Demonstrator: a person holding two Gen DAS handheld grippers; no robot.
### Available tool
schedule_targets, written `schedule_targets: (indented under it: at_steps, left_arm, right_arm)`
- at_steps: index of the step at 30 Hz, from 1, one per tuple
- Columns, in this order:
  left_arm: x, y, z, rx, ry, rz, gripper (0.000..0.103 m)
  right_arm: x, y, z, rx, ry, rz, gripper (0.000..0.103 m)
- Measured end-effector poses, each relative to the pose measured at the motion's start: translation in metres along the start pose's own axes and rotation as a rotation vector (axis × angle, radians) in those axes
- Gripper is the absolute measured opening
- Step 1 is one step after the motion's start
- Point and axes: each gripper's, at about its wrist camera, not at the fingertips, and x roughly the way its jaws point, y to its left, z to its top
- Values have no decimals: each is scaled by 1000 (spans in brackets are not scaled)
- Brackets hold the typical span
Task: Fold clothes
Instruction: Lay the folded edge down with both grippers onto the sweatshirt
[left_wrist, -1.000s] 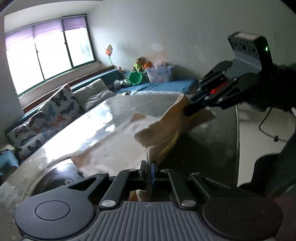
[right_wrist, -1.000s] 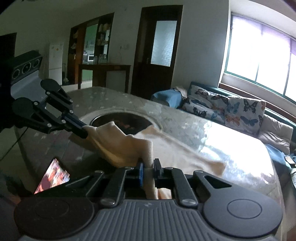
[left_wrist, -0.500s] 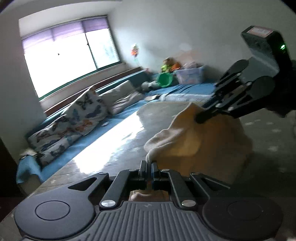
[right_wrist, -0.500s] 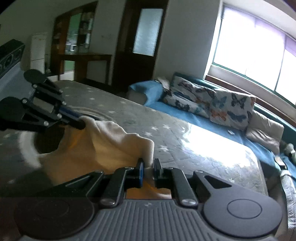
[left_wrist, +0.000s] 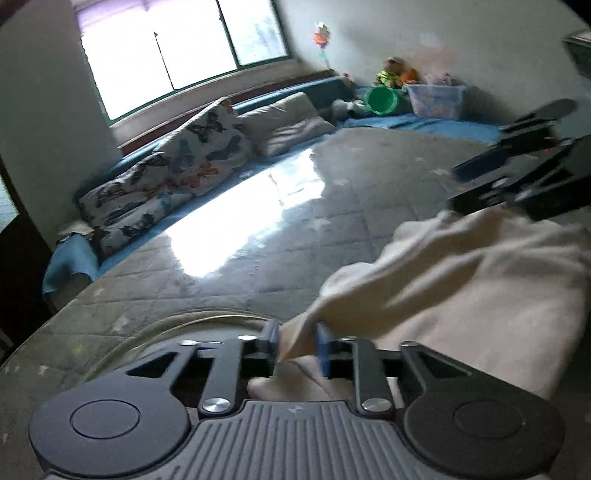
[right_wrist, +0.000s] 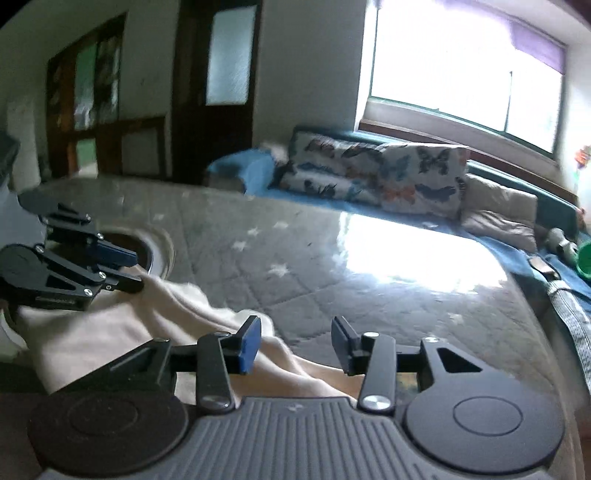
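Claws part over a cream garment on a grey quilted worktop patterned with pale stars. In the left wrist view, the left claw is opening, a pinch of the cream cloth still standing between its fingers; whether the pads press on it cannot be told through the motion blur. In the right wrist view, the right claw is opening too, its blue-padded fingers standing clear of the fabric, which lies beneath and between them without touching either pad. Each claw shows in the other's camera: the right claw at the far right edge, just above the garment's upper fold, and the left claw at the left, its tips at the cloth's raised corner. The garment lies bunched in soft ridges between the two claws. A round dark opening with a pale rim is set into the worktop just behind the left claw. Beyond the worktop's far edge runs a blue-covered bench carrying butterfly-print cushions and plain beige pillows below a bright window. A green bucket, soft toys and a clear storage box sit in the far corner. A dark wooden door stands at the left in the right wrist view.
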Motion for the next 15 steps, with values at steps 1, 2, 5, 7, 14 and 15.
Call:
schedule_targets:
  at_steps: [1, 2, 5, 7, 14, 15]
  left_arm:
    - [-3, 3, 1, -19, -8, 3, 34]
    - [-6, 7, 1, -39, -17, 6, 34]
    - [-18, 8, 8, -71, -40, -11, 32]
    - [-24, 5, 13, -76, -51, -32, 31]
    - [-18, -23, 15, -33, -12, -136, 27]
    - [-13, -22, 15, -50, -1, -138, 27]
  right_arm:
    - [-6, -3, -2, 20, -4, 11, 37]
    - [-11, -5, -5, 39, -5, 25, 36]
    - [-16, -7, -15, 75, 23, 71, 30]
    - [-11, -8, -21, 86, 47, 81, 29]
    - [9, -34, -33, 200, 100, 40, 28]
    - [9, -36, -32, 210, 99, 38, 28]
